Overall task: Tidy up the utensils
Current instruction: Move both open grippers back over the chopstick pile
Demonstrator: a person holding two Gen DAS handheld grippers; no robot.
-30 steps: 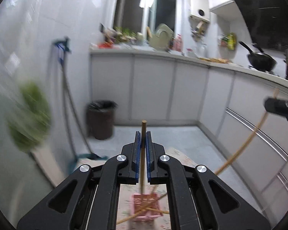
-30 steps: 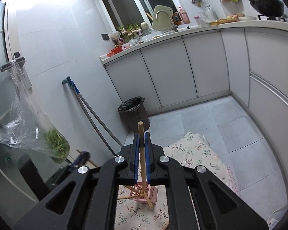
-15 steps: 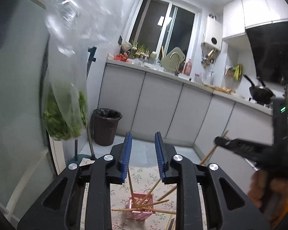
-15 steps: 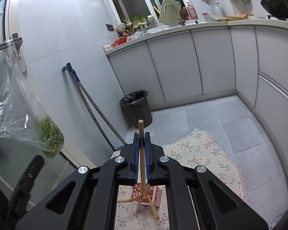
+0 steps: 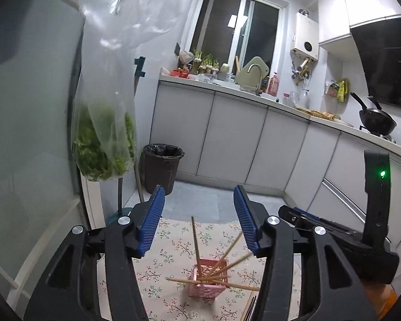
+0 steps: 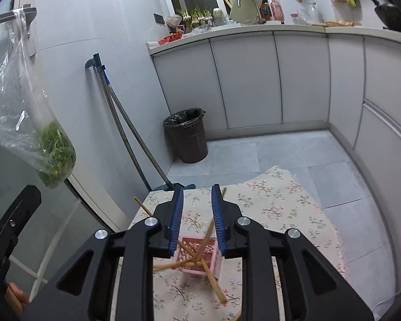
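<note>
A pink lattice basket (image 5: 209,281) stands on a floral cloth (image 5: 171,243) and holds several wooden chopsticks (image 5: 196,240) that lean every way. My left gripper (image 5: 198,195) hangs above it, its jaws opening wide with nothing between them. In the right wrist view my right gripper (image 6: 196,195) is just over the basket (image 6: 193,262). Its jaws are opening, and a chopstick (image 6: 207,234) leans loose between the pads, its lower end in the basket. The right gripper's body (image 5: 334,230) also shows at the right of the left wrist view.
A bag of greens (image 5: 104,144) hangs from the door handle close on the left. A dark bin (image 6: 187,136) and a mop (image 6: 125,133) stand by the wall. Grey cabinets (image 6: 254,80) line the back and right. More loose chopsticks (image 5: 250,307) lie on the cloth.
The left gripper let go of its chopstick and opened wide. The right gripper came down over the basket and its jaws parted, freeing the chopstick into the basket.
</note>
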